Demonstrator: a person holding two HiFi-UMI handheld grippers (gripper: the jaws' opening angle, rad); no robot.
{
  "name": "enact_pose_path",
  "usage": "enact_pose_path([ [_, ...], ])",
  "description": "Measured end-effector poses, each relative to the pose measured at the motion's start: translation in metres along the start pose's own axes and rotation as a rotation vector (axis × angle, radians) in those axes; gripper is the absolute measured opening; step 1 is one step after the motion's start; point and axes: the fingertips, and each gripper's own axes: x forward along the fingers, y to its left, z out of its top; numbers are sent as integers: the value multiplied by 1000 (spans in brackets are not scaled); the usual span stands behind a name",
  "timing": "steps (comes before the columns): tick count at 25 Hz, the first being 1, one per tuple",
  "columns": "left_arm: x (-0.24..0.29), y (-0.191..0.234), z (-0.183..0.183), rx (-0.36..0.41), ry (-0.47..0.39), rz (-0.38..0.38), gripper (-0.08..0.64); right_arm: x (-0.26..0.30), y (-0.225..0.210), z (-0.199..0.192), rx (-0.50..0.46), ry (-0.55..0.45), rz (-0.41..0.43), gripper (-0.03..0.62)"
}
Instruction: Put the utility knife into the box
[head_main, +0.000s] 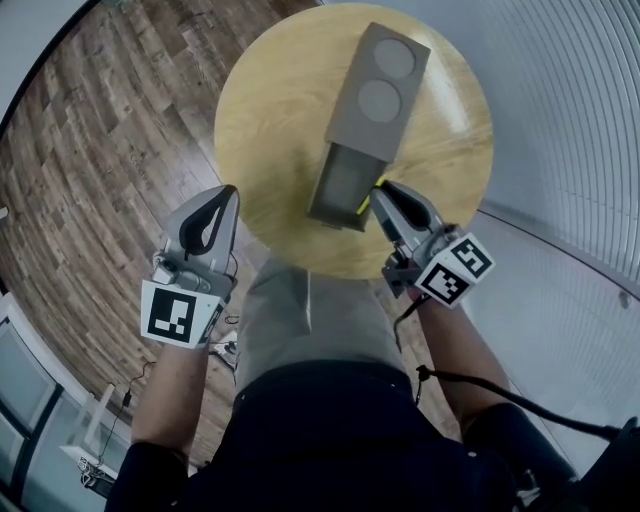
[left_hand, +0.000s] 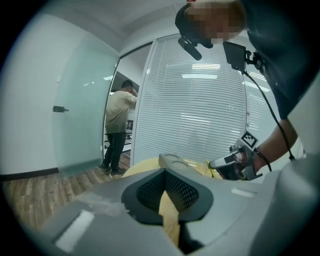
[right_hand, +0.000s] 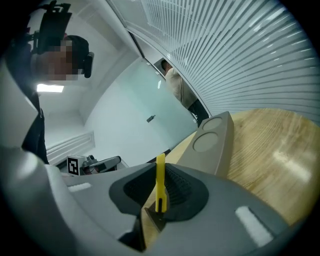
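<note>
A grey box (head_main: 378, 90) lies on the round wooden table (head_main: 270, 120); its lid has two round recesses, and its inner tray (head_main: 345, 180) is slid out toward me. My right gripper (head_main: 380, 195) hangs just right of the tray's near end, shut on a thin yellow utility knife (head_main: 366, 198). In the right gripper view the knife (right_hand: 160, 180) stands upright between the pads, with the box (right_hand: 215, 140) ahead. My left gripper (head_main: 228, 195) is shut and empty above the table's left edge. In the left gripper view, the box (left_hand: 172, 161) and the right gripper (left_hand: 220, 162) lie beyond it.
Slatted blinds (head_main: 570, 110) run along the right, close to the table. Wood flooring (head_main: 100, 150) spreads to the left. A person (left_hand: 119, 130) stands by a glass door in the distance. A black cable (head_main: 500, 395) trails from my right arm.
</note>
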Motion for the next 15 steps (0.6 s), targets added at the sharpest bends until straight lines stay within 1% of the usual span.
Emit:
enact_pose_path([
  [2,1,-1,-11,0,10,1,2,3,-5,-10,-7,19,-1,61],
  [5,-2,6,-12,-12,25,20,2,8,-3,-10,-21,43,-14,61],
  [9,-9,12,-16,-52,36,45,2,9,-4,-13,-18,46,-30,62],
  [11,-8,16,-16,-71,26,60,2,12,-8,-15,-35,47,-34,63],
  [13,-8,20,-7,-63,-2,82,2,15,-11,-16,-50,51,-37,67],
  [15,-13,20,7,-44,-35,95,2,15,-8,-15,-53,58,-34,115],
])
